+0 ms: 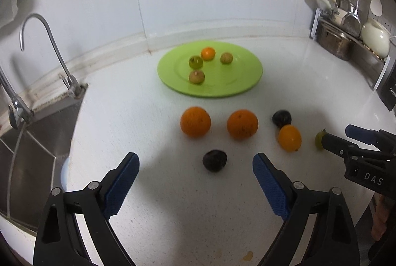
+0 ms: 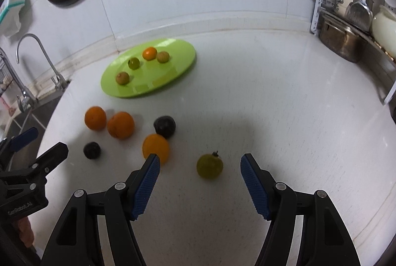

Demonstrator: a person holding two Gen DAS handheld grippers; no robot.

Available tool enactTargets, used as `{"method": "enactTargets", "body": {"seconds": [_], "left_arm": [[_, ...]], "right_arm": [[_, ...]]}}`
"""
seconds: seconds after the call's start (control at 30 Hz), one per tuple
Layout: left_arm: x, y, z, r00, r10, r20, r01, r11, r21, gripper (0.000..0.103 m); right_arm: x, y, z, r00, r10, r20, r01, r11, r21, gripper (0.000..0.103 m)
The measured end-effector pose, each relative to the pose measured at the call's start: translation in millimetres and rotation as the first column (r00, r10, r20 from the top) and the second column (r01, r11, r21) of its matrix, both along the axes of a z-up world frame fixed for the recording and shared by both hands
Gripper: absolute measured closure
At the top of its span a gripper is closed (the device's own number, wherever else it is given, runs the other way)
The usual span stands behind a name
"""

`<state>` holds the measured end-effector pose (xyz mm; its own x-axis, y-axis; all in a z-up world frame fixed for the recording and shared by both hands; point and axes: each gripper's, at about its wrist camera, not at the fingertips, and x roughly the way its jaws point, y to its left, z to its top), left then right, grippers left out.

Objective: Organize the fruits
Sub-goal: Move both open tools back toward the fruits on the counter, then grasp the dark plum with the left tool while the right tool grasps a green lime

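1. Left tool (image 1: 196, 166): pads spread wide, nothing pinched, angled down over the white counter (image 1: 173, 204).
2. Near dark plum (image 1: 214, 160): on the counter just beyond the left tool's tips, at 12 o'clock from them, clear of both pads.
3. Right tool (image 2: 200, 167): pads spread, nothing pinched.
4. Green fruit (image 2: 210, 166): on the counter between the right tool's tips, slightly nearer the right pad's side of centre, touching neither pad; small dark stem at its top.
5. Small orange (image 2: 156, 148): just behind the right tool's left pad, at about 10 o'clock from the green fruit.
6. Second dark plum (image 2: 164, 127): touching or almost touching the small orange, at 12 o'clock from it.
7. Two large oranges (image 1: 195, 121) (image 1: 242, 124): side by side, apart, at 12 o'clock from the near dark plum, between it and the plate.
8. Green plate (image 1: 242, 83): at 12 o'clock on the counter, close to the back wall; four small fruits on it, one orange (image 1: 208, 53) and three yellow-green or tan.
9. Faucet (image 1: 37, 43) and steel sink (image 1: 37, 142): at 9 o'clock in the left view.
10. Rack with pots and utensils (image 2: 346, 31): at 2 o'clock in the right view.
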<state>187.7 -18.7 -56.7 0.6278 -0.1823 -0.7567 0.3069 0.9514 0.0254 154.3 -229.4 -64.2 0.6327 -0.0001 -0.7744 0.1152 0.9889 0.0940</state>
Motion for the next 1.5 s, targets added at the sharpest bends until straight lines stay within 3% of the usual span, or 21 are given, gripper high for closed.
{"method": "enactTargets", "body": {"seconds": [0.2,0.53,0.87,1.03,1.5], "left_arm": [[8,-4,-14,0.999,-0.01,-0.048,0.01,1.0,-0.004,0.02],[24,-11,-31,0.993,-0.029,-0.114,0.026,0.999,-0.026,0.052],[30,-15,-36,0.989,-0.051,-0.141,0.044,0.998,-0.049,0.071],[30,-17,-36,0.989,-0.063,-0.136,0.057,0.997,-0.046,0.075],[23,-16,-25,0.991,-0.089,-0.095,0.083,0.994,-0.065,0.078]], "right_arm": [[5,-4,-13,0.999,-0.009,-0.04,0.01,1.0,0.014,0.036],[14,-8,-26,0.997,-0.02,-0.08,0.021,1.0,0.011,0.053],[21,-8,-31,0.996,-0.007,-0.091,0.009,1.0,0.025,0.065],[21,-7,-32,0.995,0.002,-0.095,0.001,1.0,0.031,0.073],[16,0,-15,0.998,0.047,-0.038,-0.046,0.998,0.036,0.073]]}}
